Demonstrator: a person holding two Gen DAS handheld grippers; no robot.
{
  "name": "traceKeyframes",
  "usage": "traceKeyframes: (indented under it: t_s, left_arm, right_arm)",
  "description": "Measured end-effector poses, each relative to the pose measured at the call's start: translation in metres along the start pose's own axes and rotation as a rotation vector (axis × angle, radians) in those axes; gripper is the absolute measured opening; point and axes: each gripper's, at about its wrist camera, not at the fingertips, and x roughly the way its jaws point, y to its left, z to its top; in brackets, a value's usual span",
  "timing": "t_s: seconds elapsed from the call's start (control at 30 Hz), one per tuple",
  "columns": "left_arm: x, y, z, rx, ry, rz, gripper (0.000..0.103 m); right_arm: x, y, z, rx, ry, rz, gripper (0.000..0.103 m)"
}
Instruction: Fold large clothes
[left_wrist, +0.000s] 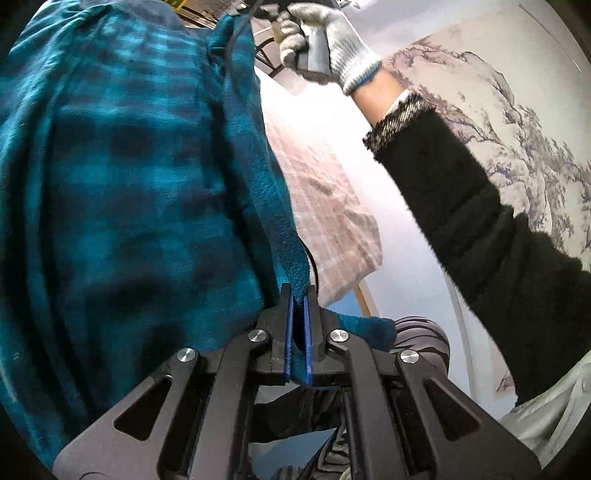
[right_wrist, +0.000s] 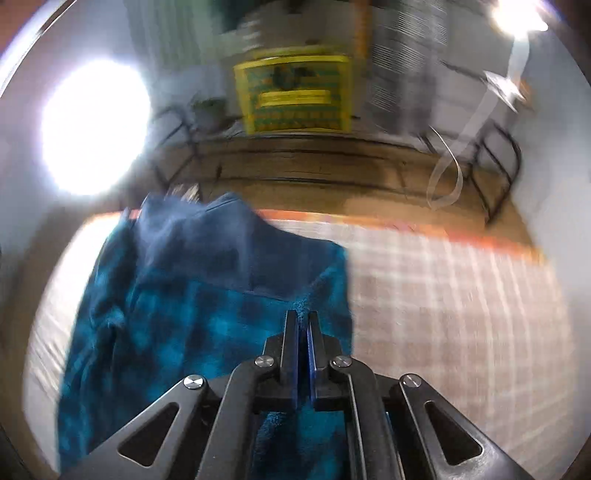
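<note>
A large teal and dark blue plaid fleece garment (left_wrist: 122, 177) fills the left of the left wrist view and hangs lifted. My left gripper (left_wrist: 298, 295) is shut on its edge. In the right wrist view, the same garment (right_wrist: 192, 295) drapes down over a checked bed cover (right_wrist: 443, 295). My right gripper (right_wrist: 303, 317) is shut on its fleece edge. A gloved hand (left_wrist: 321, 40) on a black-sleeved arm (left_wrist: 461, 210) holds the other gripper's handle up high. The right wrist view is blurred by motion.
A wooden headboard (right_wrist: 314, 166) with a yellow box (right_wrist: 295, 92) on top stands beyond the bed. A bright lamp (right_wrist: 92, 125) glares at the left. A wall painting of trees (left_wrist: 517, 122) is at the right. A pink checked cover (left_wrist: 325, 192) lies below.
</note>
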Motion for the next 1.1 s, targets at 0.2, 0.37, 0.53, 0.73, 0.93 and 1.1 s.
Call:
traceKeyframes:
  t_s: [0.2,0.37,0.53,0.73,0.93,1.1]
  left_arm:
    - [-0.008,0.034,-0.007,-0.094,-0.014,0.054,0.002]
    - [-0.004,0.046,-0.009,-0.125,0.008,0.079,0.002]
    - [-0.007,0.044,-0.008,-0.137,0.013,0.095,0.002]
    - [-0.038,0.038,-0.004,-0.150,-0.044,0.112,0.005]
    - [-0.046,0.030,0.004,-0.101,-0.070,0.162,0.006]
    - [-0.017,0.040,0.001,-0.081,0.006,0.217,0.006]
  right_arm:
    - [0.060,0.077,0.004,-0.154,0.068,-0.028,0.001]
    - [0.110,0.089,-0.006,-0.160,0.137,-0.009,0.004]
    - [0.089,0.059,-0.002,-0.009,0.084,0.125,0.032]
    - [-0.002,-0.004,-0.020,0.105,-0.052,0.215,0.040]
    - [-0.023,-0.075,-0.067,0.315,-0.062,0.295,0.058]
    - [0.010,-0.077,-0.077,0.403,-0.027,0.433,0.058]
